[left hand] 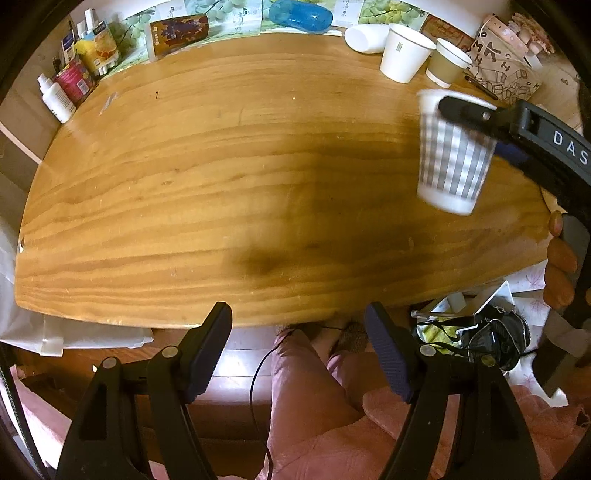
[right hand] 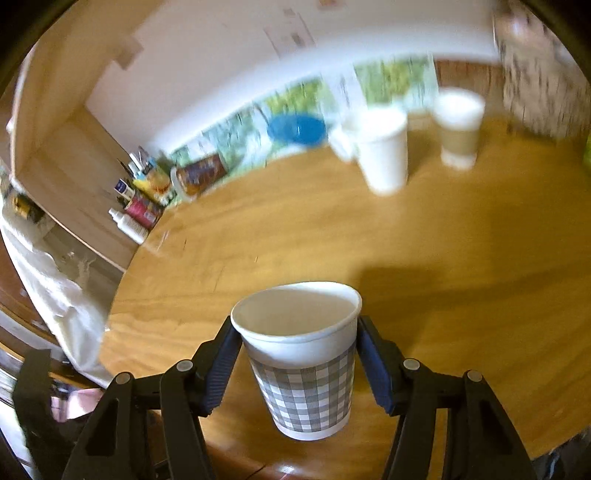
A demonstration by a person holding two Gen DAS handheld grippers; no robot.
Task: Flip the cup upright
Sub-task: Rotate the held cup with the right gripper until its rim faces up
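Observation:
A white paper cup with a grey checked band [right hand: 303,354] is held mouth up above the wooden table [right hand: 443,258]. My right gripper [right hand: 299,350] is shut on the cup, with one blue pad on each side below the rim. The cup also shows in the left wrist view [left hand: 452,155] at the right, off the table, with a right gripper finger [left hand: 476,114] across its rim. My left gripper [left hand: 297,350] is open and empty, at the near edge of the table [left hand: 221,184].
A white cup [left hand: 404,51], a brown-sleeved cup [left hand: 445,61] and a white cup on its side [left hand: 364,37] are at the far right. A blue case [left hand: 299,14], boxes and bottles [left hand: 55,96] line the back and left edges. A patterned bag [left hand: 506,70] is at the far right.

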